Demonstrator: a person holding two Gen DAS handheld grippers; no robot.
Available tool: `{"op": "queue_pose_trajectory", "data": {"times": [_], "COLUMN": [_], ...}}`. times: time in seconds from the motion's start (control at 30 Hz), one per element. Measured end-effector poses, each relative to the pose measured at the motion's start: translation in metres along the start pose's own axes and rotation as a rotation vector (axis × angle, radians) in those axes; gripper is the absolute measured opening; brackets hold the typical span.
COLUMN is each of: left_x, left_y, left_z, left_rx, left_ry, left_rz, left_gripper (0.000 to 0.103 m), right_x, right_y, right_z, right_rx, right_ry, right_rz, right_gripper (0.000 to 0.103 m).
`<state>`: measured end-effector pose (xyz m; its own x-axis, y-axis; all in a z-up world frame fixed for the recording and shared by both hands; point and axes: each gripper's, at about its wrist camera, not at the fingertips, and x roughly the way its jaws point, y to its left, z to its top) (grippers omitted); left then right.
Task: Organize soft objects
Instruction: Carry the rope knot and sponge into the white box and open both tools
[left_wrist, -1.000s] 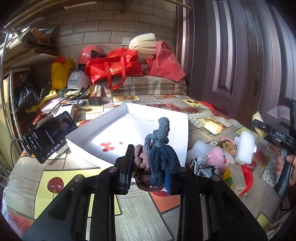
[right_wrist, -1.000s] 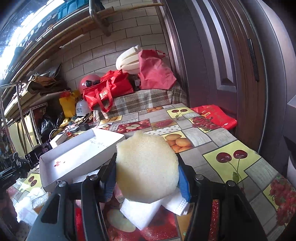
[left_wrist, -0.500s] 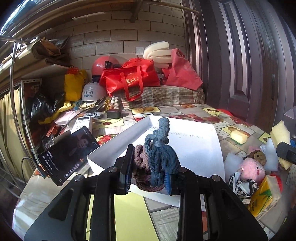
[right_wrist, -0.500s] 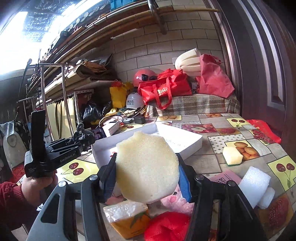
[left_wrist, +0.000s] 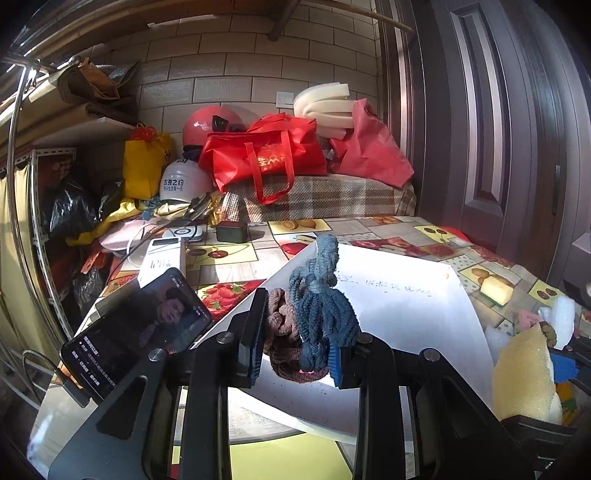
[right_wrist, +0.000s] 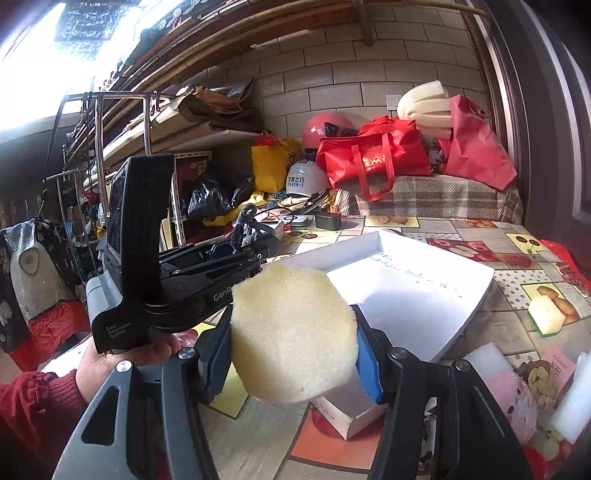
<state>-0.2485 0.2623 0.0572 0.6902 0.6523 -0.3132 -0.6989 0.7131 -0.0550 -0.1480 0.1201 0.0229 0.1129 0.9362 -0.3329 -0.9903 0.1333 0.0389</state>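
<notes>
My left gripper (left_wrist: 299, 350) is shut on a bundle of knitted cloth, blue and brown (left_wrist: 314, 314), held above the near left corner of the white box (left_wrist: 406, 306). My right gripper (right_wrist: 293, 354) is shut on a round yellow sponge (right_wrist: 291, 332), held above the box's near edge (right_wrist: 406, 295). The sponge also shows at the right of the left wrist view (left_wrist: 524, 373). The left gripper's body (right_wrist: 177, 269) shows in the right wrist view, left of the sponge.
A phone (left_wrist: 136, 328) leans at the box's left. A yellow sponge block (right_wrist: 546, 315), white foam (right_wrist: 487, 363), a pink plush (right_wrist: 517, 395) and other soft items lie right of the box. Bags and helmets (left_wrist: 266, 155) pile up behind the table.
Both grippers have moved left and closer together over the box, each still holding its load. The right gripper with the sponge now shows in the left wrist view.
</notes>
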Motion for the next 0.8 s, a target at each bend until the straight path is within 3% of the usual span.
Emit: {"op": "queue_pose_trajectory", "data": {"times": [0.27,0.47,0.53,0.57,0.6,0.67,0.8], "left_x": [0.029,0.052,0.051,0.050,0.050,0.048,0.043], "left_y": [-0.003,0.000,0.000,0.000,0.002,0.005,0.007], "left_z": [0.007,0.010,0.010,0.011,0.011,0.011,0.010], "left_rx": [0.029,0.014,0.010,0.007,0.000,-0.013,-0.027], "left_ry": [0.054,0.137,0.132,0.126,0.122,0.111,0.087], "left_rz": [-0.036,-0.082,-0.081,-0.072,-0.060,-0.044,-0.041], "left_gripper": [0.027,0.027,0.031,0.042,0.066,0.100,0.103], "right_x": [0.035,0.048,0.050,0.050,0.050,0.050,0.050], "right_y": [-0.015,-0.016,-0.018,-0.019,-0.022,-0.027,-0.030], "right_z": [0.009,0.010,0.011,0.010,0.010,0.010,0.013], "right_rx": [0.080,0.110,0.120,0.128,0.142,0.168,0.180], "right_ry": [0.016,0.060,0.074,0.080,0.083,0.092,0.095], "right_rz": [-0.187,-0.266,-0.286,-0.293,-0.304,-0.311,-0.314], "right_gripper": [0.059,0.062,0.066,0.073,0.083,0.085,0.086]}}
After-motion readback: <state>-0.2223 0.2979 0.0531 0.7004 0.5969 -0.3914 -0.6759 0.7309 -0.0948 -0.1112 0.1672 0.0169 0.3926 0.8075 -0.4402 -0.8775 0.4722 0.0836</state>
